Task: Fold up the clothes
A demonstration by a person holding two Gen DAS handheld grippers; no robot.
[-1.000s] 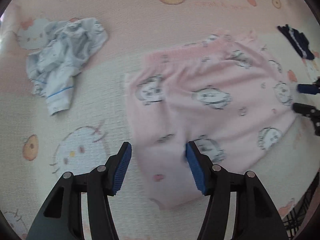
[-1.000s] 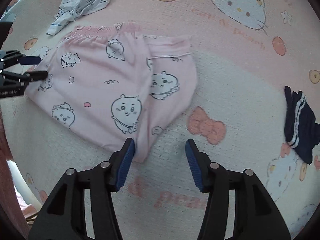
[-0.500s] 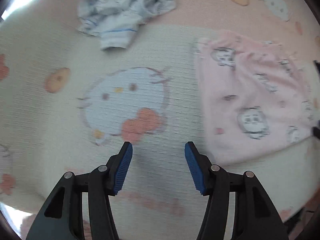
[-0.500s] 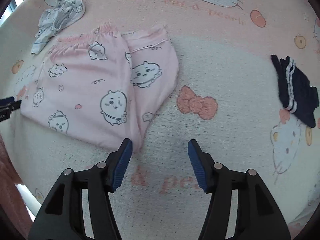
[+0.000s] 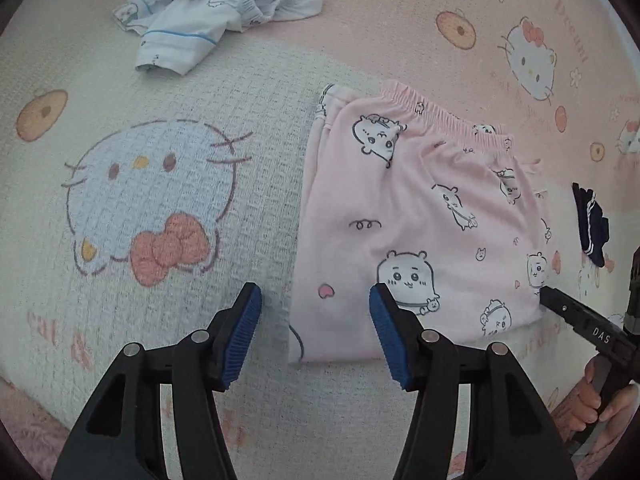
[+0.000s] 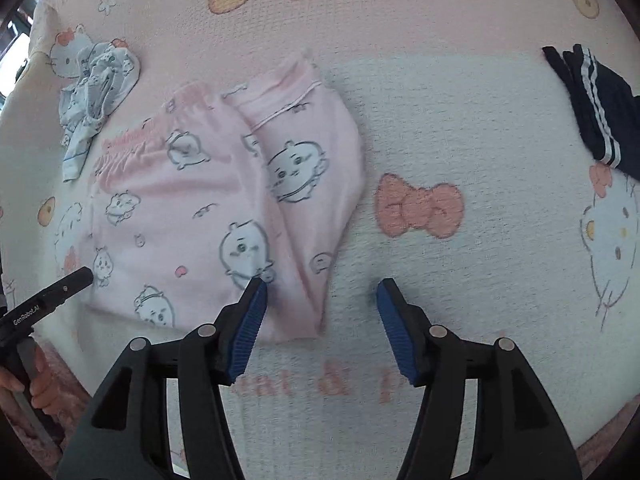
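Observation:
Pink pants (image 5: 420, 216) with a cartoon animal print lie folded flat on the blanket, waistband at the far side. My left gripper (image 5: 316, 308) hovers open over their near left corner, which shows between the blue pads without touching them. In the right wrist view the pants (image 6: 176, 208) spread to the left, and my right gripper (image 6: 320, 292) stands open above their near right corner. Each wrist view also catches one of the other gripper's black fingers (image 5: 568, 308) at the pants' opposite edge.
A cream and pink blanket (image 5: 160, 140) with cat and bow prints covers the whole surface. A crumpled pale blue garment (image 5: 224, 12) lies at the far left. A navy garment (image 6: 596, 108) with white stripes lies at the far right. A person's hand (image 5: 600, 404) grips a handle.
The left gripper swung off the pants to the left over the cat print, then came back to their near left corner. Both wrists rolled. The pants have not moved.

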